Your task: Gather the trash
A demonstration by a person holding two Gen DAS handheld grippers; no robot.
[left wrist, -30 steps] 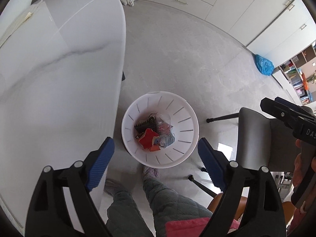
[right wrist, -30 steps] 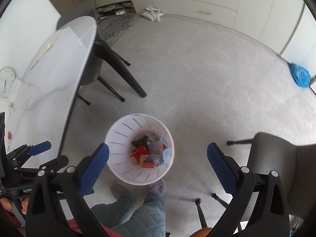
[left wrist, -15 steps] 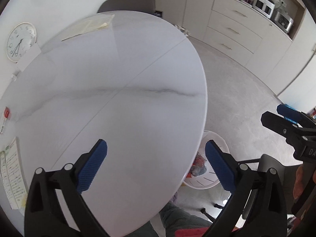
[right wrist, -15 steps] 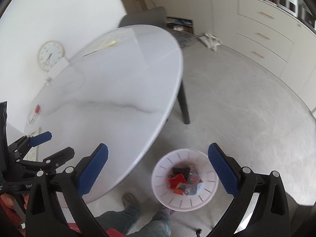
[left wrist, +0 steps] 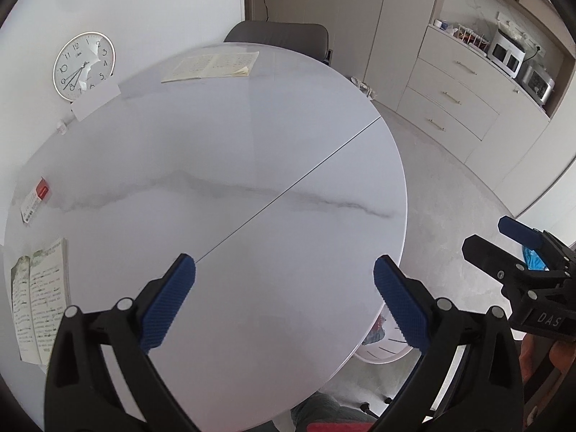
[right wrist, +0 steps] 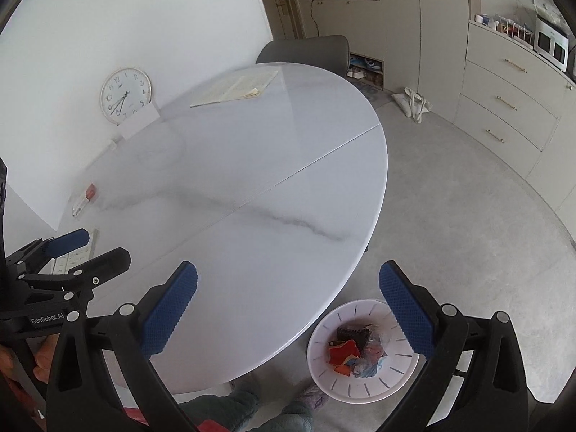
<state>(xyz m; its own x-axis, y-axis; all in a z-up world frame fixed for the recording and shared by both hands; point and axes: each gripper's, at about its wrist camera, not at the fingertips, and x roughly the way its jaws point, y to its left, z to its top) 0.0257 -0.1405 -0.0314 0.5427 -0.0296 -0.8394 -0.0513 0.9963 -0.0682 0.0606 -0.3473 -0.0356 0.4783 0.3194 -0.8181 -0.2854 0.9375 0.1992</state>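
A white slotted trash bin (right wrist: 334, 378) stands on the floor by the table's near right edge, holding colourful wrappers (right wrist: 354, 354). In the left wrist view only a sliver of the bin (left wrist: 381, 351) shows under the table edge. My left gripper (left wrist: 284, 304) is open and empty above the round white marble table (left wrist: 223, 165). My right gripper (right wrist: 288, 306) is open and empty, over the table edge and the bin. Each gripper shows at the side of the other's view.
On the table lie an open booklet (left wrist: 212, 66) at the far side, a leaflet (left wrist: 39, 302) at the near left and a small red-topped pack (left wrist: 34, 201). A clock (left wrist: 83, 65) leans on the wall. A grey chair (left wrist: 277, 37) stands behind; cabinets (left wrist: 464, 108) line the right.
Both grippers have swung up from looking down into the bin to looking across the table top. Both stay open and empty.
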